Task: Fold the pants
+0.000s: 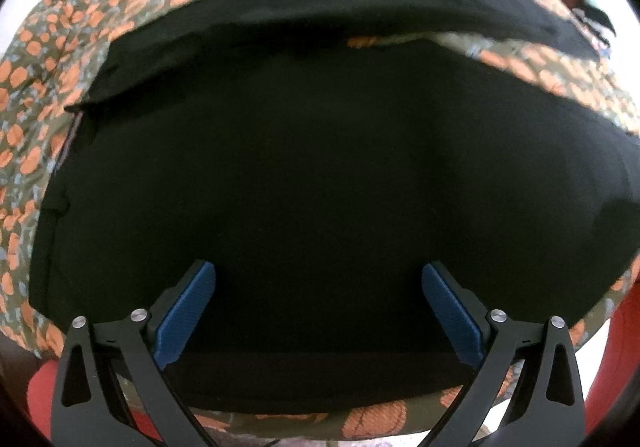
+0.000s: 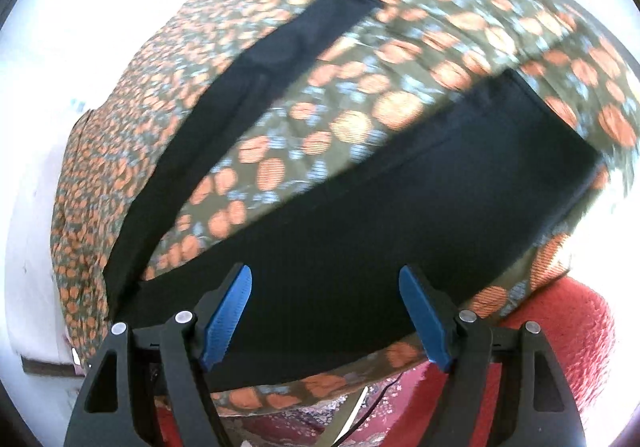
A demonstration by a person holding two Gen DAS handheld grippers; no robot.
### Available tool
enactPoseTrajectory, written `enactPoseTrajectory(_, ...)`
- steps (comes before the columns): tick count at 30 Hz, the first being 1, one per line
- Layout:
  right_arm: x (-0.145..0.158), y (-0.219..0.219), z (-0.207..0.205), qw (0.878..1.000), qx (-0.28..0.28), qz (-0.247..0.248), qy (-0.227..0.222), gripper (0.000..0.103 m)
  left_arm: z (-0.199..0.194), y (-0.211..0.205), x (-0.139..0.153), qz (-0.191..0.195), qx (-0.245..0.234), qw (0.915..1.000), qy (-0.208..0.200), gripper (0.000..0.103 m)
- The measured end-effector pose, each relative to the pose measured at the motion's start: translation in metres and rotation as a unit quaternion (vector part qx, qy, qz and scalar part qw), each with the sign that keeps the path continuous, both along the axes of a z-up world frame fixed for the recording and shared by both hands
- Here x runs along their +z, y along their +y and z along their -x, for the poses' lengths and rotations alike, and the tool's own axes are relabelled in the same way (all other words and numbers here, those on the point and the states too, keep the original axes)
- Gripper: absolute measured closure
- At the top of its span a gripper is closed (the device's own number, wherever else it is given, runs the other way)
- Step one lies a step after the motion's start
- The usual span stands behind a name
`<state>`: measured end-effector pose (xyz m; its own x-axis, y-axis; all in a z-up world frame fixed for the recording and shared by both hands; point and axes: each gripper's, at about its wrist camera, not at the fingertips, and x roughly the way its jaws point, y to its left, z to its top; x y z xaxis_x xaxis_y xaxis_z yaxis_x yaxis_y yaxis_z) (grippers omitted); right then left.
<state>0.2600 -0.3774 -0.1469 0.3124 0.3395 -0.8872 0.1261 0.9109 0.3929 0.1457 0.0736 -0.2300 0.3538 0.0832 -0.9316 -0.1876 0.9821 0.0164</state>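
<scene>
Black pants lie spread flat on a cloth printed with orange pumpkins. In the left wrist view the waist end fills the frame, with one leg stretching away at the top. My left gripper is open and empty, hovering over the near part of the pants. In the right wrist view both legs show, the near leg and the far leg, spread apart with printed cloth between them. My right gripper is open and empty over the near leg.
Red fabric lies beyond the near edge of the printed cloth, also in the left wrist view. A thin dark cable runs below the cloth edge. Bright white floor or wall surrounds the cloth.
</scene>
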Motion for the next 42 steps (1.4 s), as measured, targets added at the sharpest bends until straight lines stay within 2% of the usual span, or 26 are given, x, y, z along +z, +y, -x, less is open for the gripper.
enactPoseTrajectory(1, 0.004, 0.007, 0.0, 1.0, 0.008, -0.002, -0.003, 0.026, 0.001, 0.0, 0.002, 0.01, -0.001, 0.9999, -0.009, 0.001)
enactPoseTrajectory(5, 0.015, 0.05, -0.003, 0.998, 0.067, -0.002, -0.011, 0.025, 0.007, 0.008, 0.019, 0.088, 0.003, 0.9942, -0.062, 0.001)
enactPoseTrajectory(9, 0.015, 0.088, -0.003, 0.993, 0.119, 0.009, -0.014, 0.024, 0.01, 0.016, 0.028, 0.113, 0.012, 0.9893, -0.091, 0.001)
enactPoseTrajectory(19, -0.003, 0.145, -0.002, 0.984, 0.176, 0.002, 0.009, 0.024, 0.008, 0.035, 0.03, 0.114, 0.026, 0.9869, -0.111, 0.001)
enactPoseTrajectory(31, -0.013, 0.176, -0.016, 0.981, 0.19, -0.018, 0.031, 0.024, -0.001, 0.057, 0.03, 0.126, 0.049, 0.9845, -0.112, 0.001)
enactPoseTrajectory(35, -0.015, 0.203, -0.023, 0.977, 0.205, -0.036, 0.044, 0.023, -0.016, 0.075, 0.038, 0.131, 0.07, 0.9825, -0.113, 0.001)
enactPoseTrajectory(38, -0.015, 0.227, -0.026, 0.973, 0.219, -0.058, 0.053, 0.021, -0.033, 0.084, 0.04, 0.117, 0.074, 0.9855, -0.099, 0.001)
enactPoseTrajectory(42, -0.011, 0.273, -0.031, 0.96, 0.26, -0.083, 0.056, 0.02, -0.059, 0.093, 0.046, 0.103, 0.072, 0.9875, -0.095, 0.001)
